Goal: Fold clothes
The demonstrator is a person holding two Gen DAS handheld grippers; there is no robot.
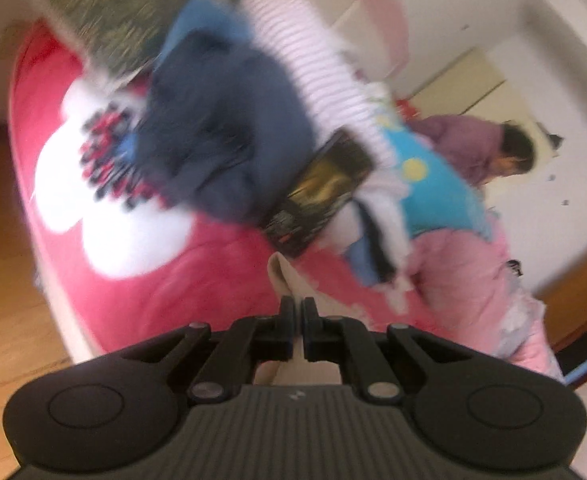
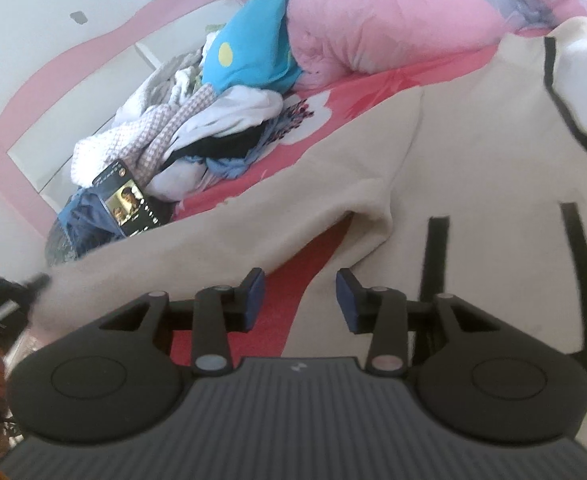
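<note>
A beige garment with black trim lies spread over the red flowered bed sheet. My right gripper hovers open just above the garment's near edge, with red sheet and beige cloth showing between its blue pads, which press on nothing. A sleeve of the garment stretches left to my left gripper. In the blurred left wrist view, my left gripper is shut on a fold of the beige garment above the bed sheet.
A pile of loose clothes with a lit phone lies at the head of the bed. Beside it are a pink quilt and a blue dotted cushion. A person in purple sits beyond the bed. Wooden floor lies to the left.
</note>
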